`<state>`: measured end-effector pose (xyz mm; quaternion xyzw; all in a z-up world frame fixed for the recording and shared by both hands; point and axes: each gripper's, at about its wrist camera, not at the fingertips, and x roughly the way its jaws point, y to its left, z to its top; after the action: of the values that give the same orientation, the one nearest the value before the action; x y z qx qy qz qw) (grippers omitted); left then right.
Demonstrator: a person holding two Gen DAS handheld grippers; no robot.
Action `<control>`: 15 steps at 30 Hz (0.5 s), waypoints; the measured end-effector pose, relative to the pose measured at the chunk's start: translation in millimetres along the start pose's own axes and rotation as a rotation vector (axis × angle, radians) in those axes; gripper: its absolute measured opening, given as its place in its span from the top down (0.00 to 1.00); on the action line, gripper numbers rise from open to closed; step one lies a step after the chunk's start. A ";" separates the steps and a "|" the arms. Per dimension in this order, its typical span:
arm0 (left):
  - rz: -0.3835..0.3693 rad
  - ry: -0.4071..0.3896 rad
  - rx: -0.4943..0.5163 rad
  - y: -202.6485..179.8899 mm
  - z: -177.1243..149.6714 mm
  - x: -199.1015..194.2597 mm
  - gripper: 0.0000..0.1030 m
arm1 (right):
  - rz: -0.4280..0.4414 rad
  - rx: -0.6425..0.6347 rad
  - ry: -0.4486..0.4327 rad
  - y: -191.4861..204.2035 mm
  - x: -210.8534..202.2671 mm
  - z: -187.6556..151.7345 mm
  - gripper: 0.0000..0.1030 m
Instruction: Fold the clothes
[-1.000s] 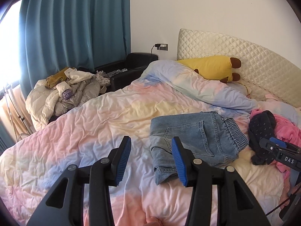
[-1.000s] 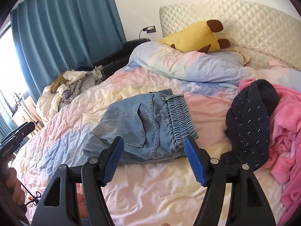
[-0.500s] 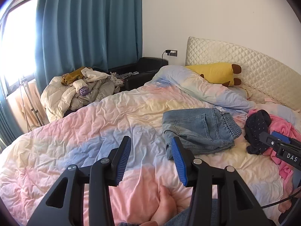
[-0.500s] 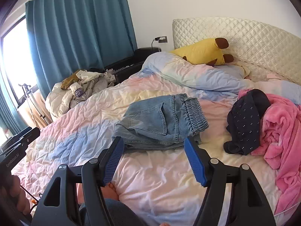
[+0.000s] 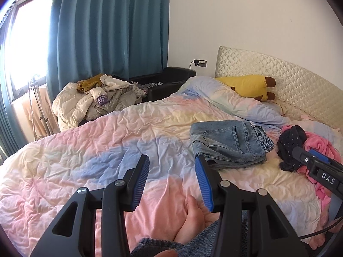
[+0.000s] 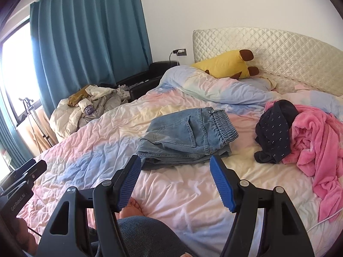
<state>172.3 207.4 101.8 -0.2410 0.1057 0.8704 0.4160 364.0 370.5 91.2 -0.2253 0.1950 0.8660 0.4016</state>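
Hovering empty, left gripper (image 5: 171, 182) parted moderately, right gripper (image 6: 175, 182) wider; nothing between either pair. Folded jeans (image 6: 188, 137) lie on the duvet (image 6: 96, 141) at frame centre, long axis left-right, just beyond the right fingers; right hand nearer. Unfolded: dark dotted garment (image 6: 274, 132), pink fleece (image 6: 315, 141), right of frame. No containers visible.

Both cams sit low at the foot of the bed (image 5: 64, 150), angled down toward the headboard (image 6: 278, 49) around 1 o'clock. The left one sits farther left, folded jeans (image 5: 229, 145) at its 2 o'clock; the right one is nearer (jeans roughly 12). Both share duvet, jeans and curtain (image 6: 90, 38).
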 end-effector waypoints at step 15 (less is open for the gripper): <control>0.002 0.005 -0.005 4.1 -1.0 1.3 0.55 | -0.034 -0.012 0.040 7.5 6.8 -6.5 0.34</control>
<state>168.7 205.3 100.3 -0.2441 0.1051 0.8706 0.4141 355.7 366.8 83.3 -0.2484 0.1940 0.8555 0.4108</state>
